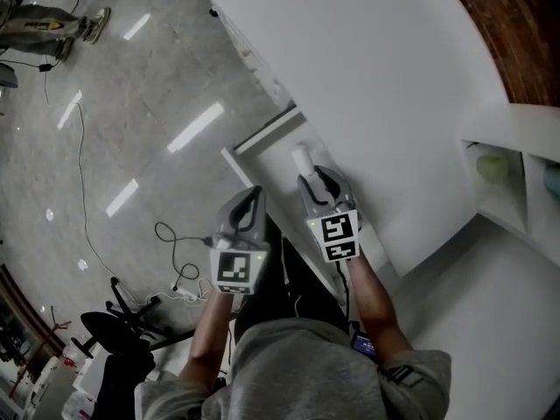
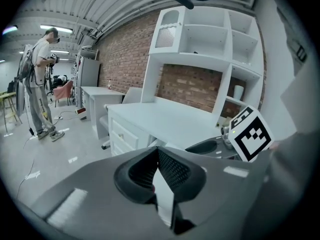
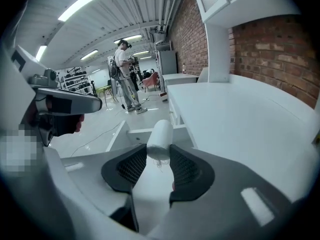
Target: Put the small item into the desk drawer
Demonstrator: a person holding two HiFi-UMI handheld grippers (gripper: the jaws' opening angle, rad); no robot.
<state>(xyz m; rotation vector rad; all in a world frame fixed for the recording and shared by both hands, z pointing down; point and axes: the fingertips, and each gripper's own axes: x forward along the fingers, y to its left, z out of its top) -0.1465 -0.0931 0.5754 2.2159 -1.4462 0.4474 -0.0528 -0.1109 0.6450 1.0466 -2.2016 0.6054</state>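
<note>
Head view: the right gripper [image 1: 313, 178] grasps a small white cylindrical roll [image 1: 302, 158] over the open white desk drawer [image 1: 262, 136], which juts out past the front edge of the broad white desk top [image 1: 367, 86]. The left gripper [image 1: 253, 192] hangs just beside it, on the side of the drawer toward the person. To their left lies open glossy grey floor [image 1: 131, 103], crossed by a thin black cable [image 1: 83, 199].

Left gripper view: the ribbed dark pads meet at their tips, clenched on nothing. Beyond them the desk front runs away, with bare floor on its left.

Right gripper view: both pads press the roll's near end. Its far end points over the drawer's rim, and the desk edge runs close on the right.
</note>
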